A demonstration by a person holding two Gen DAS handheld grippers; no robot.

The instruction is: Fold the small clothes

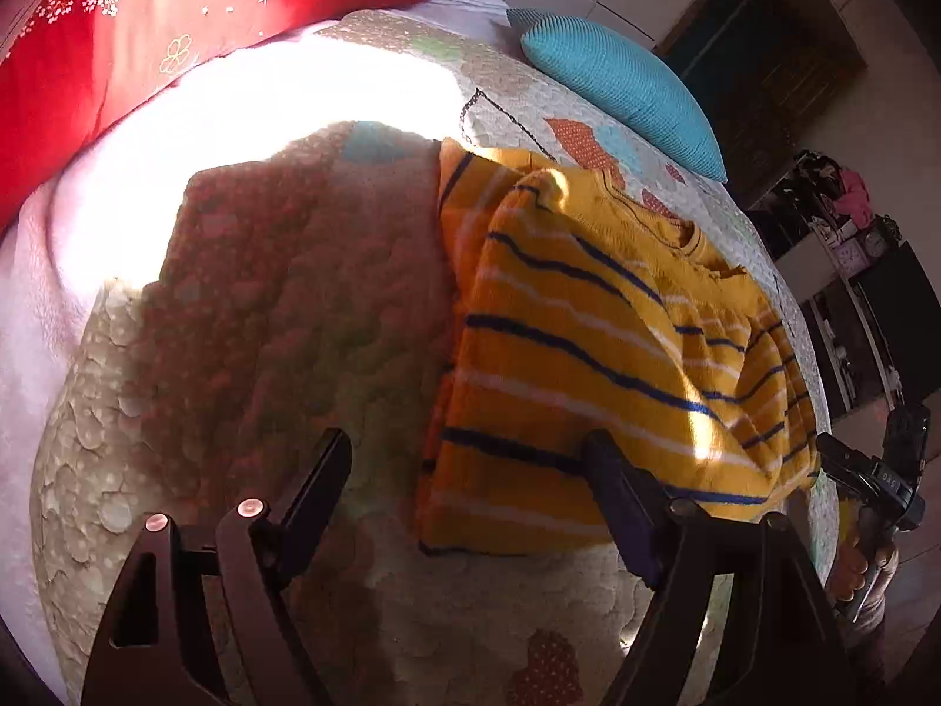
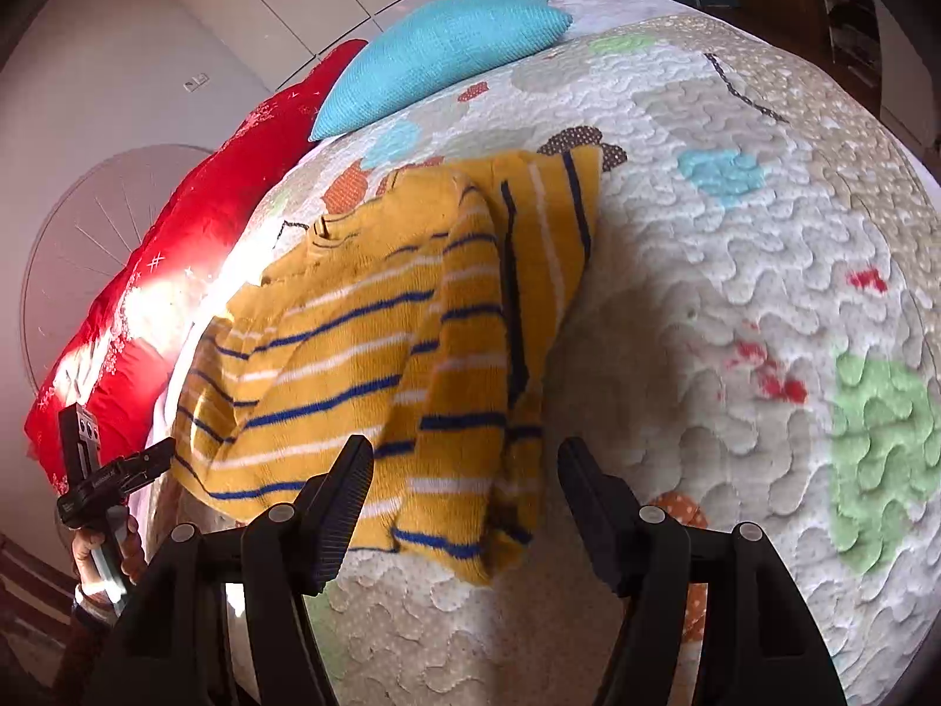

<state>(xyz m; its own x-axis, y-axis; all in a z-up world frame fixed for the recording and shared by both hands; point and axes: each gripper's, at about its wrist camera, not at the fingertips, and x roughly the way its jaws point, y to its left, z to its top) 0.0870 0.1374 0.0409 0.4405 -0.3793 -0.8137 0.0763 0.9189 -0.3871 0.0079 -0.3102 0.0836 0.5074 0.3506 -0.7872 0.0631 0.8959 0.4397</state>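
Note:
A small yellow sweater (image 1: 588,323) (image 2: 364,353) with blue and white stripes lies on the bed, its sides folded in over the body and its collar at the far end. My left gripper (image 1: 470,470) hangs open over the sweater's near left corner; its right finger (image 1: 611,488) overlaps the hem and its left finger stands over bare quilt. My right gripper (image 2: 464,470) is open over the near right corner, with the hem showing between its fingers. Nothing is pinched by either. Each gripper also shows at the edge of the other's view, held in a hand.
The bed carries a quilted patchwork bedspread (image 1: 264,294) (image 2: 735,294). A teal pillow (image 1: 623,82) (image 2: 441,53) and a red duvet (image 1: 147,29) (image 2: 176,265) lie at the far end. A bright sun patch (image 1: 264,100) washes out part of the bed. Dark shelves (image 1: 853,270) stand beyond the bed.

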